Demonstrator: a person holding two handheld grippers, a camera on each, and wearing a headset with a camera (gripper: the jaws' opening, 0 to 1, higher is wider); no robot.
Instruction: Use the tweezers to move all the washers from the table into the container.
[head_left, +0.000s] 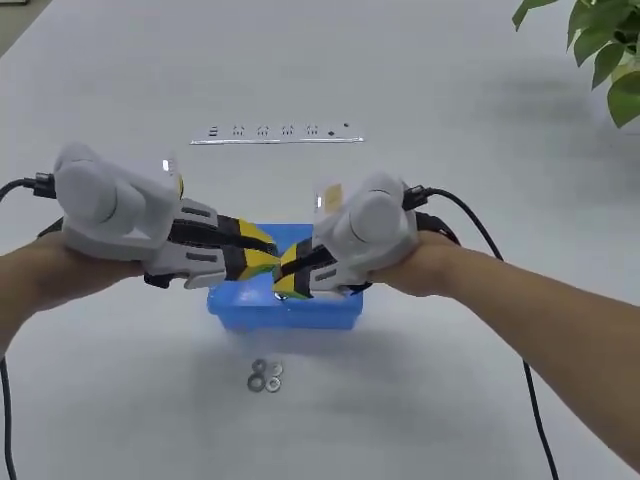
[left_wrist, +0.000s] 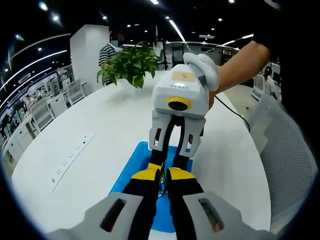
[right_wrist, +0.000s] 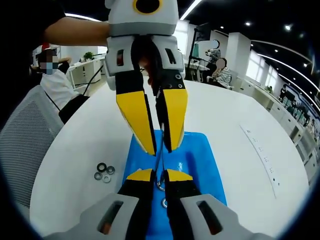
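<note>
Left gripper (head_left: 262, 250) is pinched narrow on the tweezers (right_wrist: 159, 165); right gripper (head_left: 288, 280) nips them too, directly above the blue container (head_left: 330, 312). Let go only with the tips inside its walls; loose washers (head_left: 265, 377) lie below the jaws, outside the container's near wall

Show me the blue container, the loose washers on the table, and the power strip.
blue container (head_left: 300, 312): head view, on its front wall.
washers (head_left: 266, 377): head view, middle of the small cluster.
power strip (head_left: 277, 134): head view, middle of its top face.
</note>
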